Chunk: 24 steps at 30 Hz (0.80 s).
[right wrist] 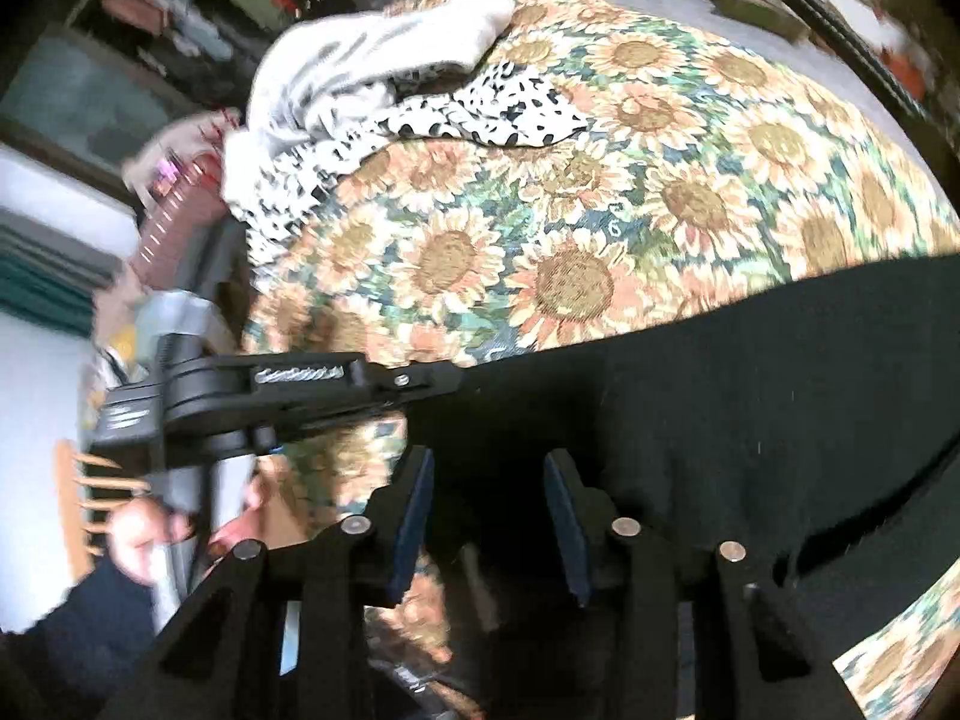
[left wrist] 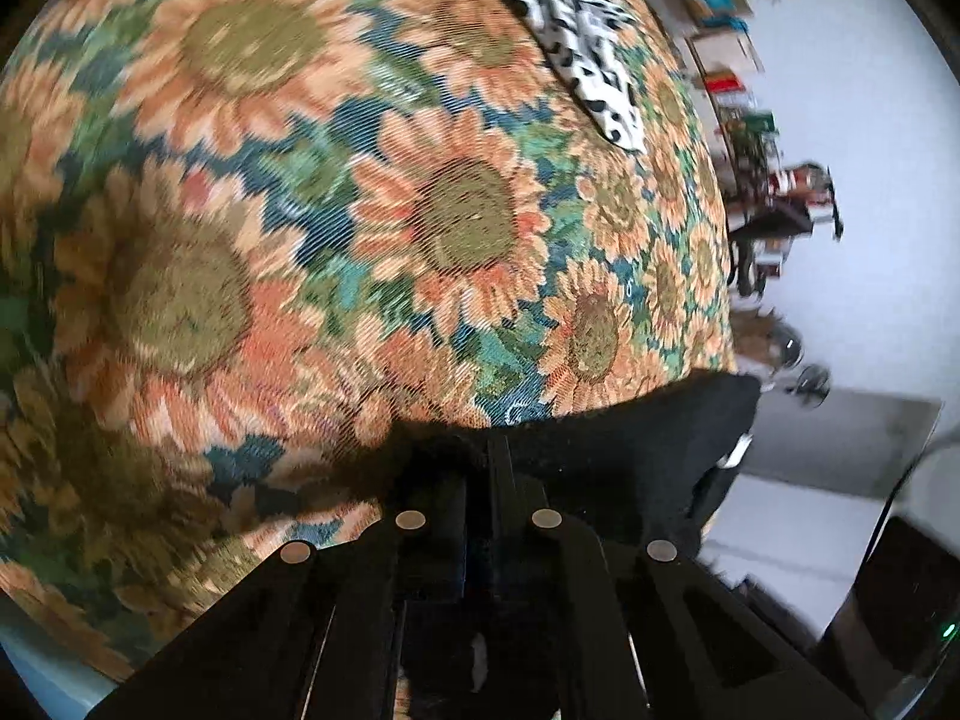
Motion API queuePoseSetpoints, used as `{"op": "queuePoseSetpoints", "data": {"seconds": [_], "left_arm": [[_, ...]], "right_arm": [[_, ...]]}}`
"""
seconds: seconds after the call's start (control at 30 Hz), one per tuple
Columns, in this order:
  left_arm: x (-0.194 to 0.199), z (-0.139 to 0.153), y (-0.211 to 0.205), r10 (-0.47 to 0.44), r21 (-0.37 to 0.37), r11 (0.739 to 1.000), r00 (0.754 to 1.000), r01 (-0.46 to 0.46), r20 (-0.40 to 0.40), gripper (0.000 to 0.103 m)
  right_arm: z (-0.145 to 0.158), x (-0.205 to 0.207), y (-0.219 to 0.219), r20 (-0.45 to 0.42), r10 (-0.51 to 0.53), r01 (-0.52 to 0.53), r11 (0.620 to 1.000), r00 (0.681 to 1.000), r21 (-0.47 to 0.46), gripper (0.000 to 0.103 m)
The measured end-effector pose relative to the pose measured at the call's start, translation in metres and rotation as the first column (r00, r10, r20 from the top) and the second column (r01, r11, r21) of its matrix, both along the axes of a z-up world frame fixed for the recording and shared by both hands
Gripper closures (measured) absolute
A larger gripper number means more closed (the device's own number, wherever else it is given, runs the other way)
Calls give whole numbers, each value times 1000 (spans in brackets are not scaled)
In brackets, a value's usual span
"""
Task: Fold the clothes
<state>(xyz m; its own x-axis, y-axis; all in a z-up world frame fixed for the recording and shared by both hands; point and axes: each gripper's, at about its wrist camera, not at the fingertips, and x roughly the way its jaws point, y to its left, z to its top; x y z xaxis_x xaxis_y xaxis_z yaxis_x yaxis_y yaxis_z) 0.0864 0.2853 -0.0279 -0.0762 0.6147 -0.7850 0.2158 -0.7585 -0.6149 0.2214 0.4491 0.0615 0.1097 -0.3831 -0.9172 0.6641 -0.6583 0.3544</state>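
A black garment [right wrist: 720, 396] lies across the near part of the sunflower-patterned cover [right wrist: 660, 180]. In the left wrist view my left gripper [left wrist: 487, 462] is shut on a corner of the black garment [left wrist: 630, 438], its fingers pressed together. The right wrist view shows the left gripper [right wrist: 453, 377] coming in from the left to the garment's edge, held by a person's hand [right wrist: 150, 534]. My right gripper [right wrist: 489, 498] is open just over the black cloth, its blue pads [right wrist: 414, 516] wide apart.
A heap of clothes sits at the far edge: a white and grey striped piece [right wrist: 372, 54] and a black-spotted white one [right wrist: 480, 114], [left wrist: 576, 48]. Cluttered shelves [left wrist: 750, 120] stand past the cover's edge. A wooden chair [right wrist: 84, 498] is at the left.
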Motion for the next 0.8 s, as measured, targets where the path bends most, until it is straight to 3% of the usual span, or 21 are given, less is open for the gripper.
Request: {"op": "queuePoseSetpoints", "data": {"seconds": [0.07,0.17,0.23,0.3,0.33,0.37,0.4,0.47,0.5,0.57,0.63,0.7,0.73,0.8], "left_arm": [[2,2,-1,-3,11,1000,1000,3,5,96],[2,4,-7,20,41,999,999,-21,41,93],[4,6,-23,81,80,993,995,-85,60,91],[7,10,-40,179,149,971,981,-189,80,87],[8,13,-47,233,173,954,968,-245,87,74],[12,20,-55,291,211,930,954,-300,76,53],[11,25,-53,296,250,920,953,-302,63,45],[7,36,-40,268,329,906,963,-265,37,40],[2,41,-24,216,345,915,976,-208,17,40],[-2,39,-6,131,260,957,991,-130,12,40],[-5,22,15,57,206,976,997,-67,55,40],[-3,9,22,36,190,980,995,-54,98,41],[-2,7,22,34,173,984,995,-51,98,52],[-1,4,21,31,140,989,995,-44,98,57]], "right_arm": [[-22,5,-11,12,31,-32,998,999,54,69],[-46,22,-14,44,49,-53,993,998,105,69],[-41,34,-14,1,91,-90,991,996,102,68],[-42,33,-9,21,62,-63,994,998,90,67],[-44,30,-6,38,37,-40,996,999,82,67],[-45,28,-4,55,13,-17,997,998,71,67],[-46,24,-1,79,-17,12,998,997,58,66],[-47,19,3,126,-62,58,998,990,36,64],[-48,17,5,150,-85,82,996,985,27,64],[-43,16,12,177,-104,104,995,979,5,64],[-33,16,25,192,-130,134,991,973,-6,63],[-25,16,40,183,-162,165,986,970,-3,58],[-19,18,54,177,-189,193,981,966,-6,58],[-10,19,85,184,-263,272,962,947,-23,56]]}}
